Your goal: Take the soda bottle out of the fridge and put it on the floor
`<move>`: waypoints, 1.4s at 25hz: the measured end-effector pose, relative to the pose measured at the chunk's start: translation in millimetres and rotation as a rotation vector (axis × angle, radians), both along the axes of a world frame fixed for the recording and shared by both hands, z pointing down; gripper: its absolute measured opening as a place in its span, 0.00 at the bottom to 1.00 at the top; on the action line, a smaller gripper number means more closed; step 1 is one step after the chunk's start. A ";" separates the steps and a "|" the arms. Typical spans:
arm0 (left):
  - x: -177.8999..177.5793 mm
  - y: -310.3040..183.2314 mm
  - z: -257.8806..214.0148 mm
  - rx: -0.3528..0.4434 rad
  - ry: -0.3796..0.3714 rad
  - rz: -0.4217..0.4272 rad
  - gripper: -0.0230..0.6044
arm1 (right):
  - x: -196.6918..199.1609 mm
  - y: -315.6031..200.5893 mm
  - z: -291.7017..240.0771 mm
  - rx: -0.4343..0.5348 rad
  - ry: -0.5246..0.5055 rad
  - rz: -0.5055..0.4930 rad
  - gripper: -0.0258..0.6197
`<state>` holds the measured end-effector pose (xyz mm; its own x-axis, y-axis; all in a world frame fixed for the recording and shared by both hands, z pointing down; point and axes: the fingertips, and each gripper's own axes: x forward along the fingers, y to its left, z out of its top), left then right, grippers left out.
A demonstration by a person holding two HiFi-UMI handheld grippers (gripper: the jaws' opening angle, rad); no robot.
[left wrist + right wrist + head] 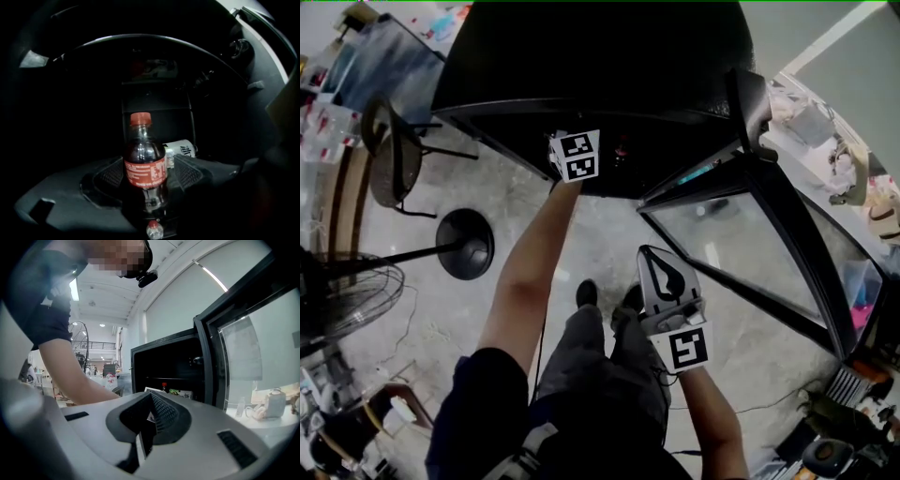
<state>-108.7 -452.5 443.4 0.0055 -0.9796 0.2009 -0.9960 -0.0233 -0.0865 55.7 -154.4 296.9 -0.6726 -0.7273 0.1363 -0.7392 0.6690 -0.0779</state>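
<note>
my left hand-held gripper (pixel 150 172) reaches into the black fridge (pixel 581 56), jaws apart on either side of the dark plastic soda bottle with red cap and label (pixel 144 159), which stands upright inside. my right hand-held gripper (pixel 149 411) is closed and empty beside the open glass door (pixel 750 234).

— Far left?
— Black mesh chair (pixel 389 155). Nearer, round black stand base (pixel 465 244).
— Near left?
— Wire fan (pixel 347 300), standing beside the base.
— Deep in the dark?
— White can (pixel 180 150), lying on its side.
</note>
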 end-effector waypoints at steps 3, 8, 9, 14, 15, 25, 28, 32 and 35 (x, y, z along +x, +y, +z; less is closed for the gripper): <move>-4.1 -13.0 4.4 -0.012 -0.016 -0.004 0.56 | 0.9 -4.5 5.0 -0.012 -0.002 0.003 0.07; -5.0 -25.6 11.8 -0.020 -0.024 0.006 0.56 | 1.7 -5.1 12.1 -0.022 -0.005 0.003 0.07; -3.9 -26.5 13.1 -0.017 -0.024 0.010 0.56 | 2.2 -4.4 14.2 -0.025 -0.003 0.002 0.07; -6.1 -28.1 13.3 0.001 -0.007 0.016 0.56 | -0.1 -5.8 19.3 -0.030 -0.006 0.006 0.07; -5.9 -26.9 13.7 0.000 -0.006 0.019 0.56 | -0.2 -4.6 20.3 -0.033 -0.004 0.004 0.07; -3.6 -13.0 11.3 -0.008 -0.011 0.022 0.55 | 1.4 0.9 25.4 -0.053 0.003 -0.002 0.07; 3.8 5.0 4.6 0.007 -0.003 0.046 0.55 | 4.1 4.5 27.8 -0.062 0.009 -0.005 0.07; 17.6 43.1 -8.3 0.031 -0.021 0.115 0.55 | 7.5 8.3 29.5 -0.076 0.024 -0.010 0.07; 27.5 77.8 -15.6 0.039 -0.032 0.176 0.55 | 13.9 9.1 30.6 -0.083 0.034 -0.012 0.07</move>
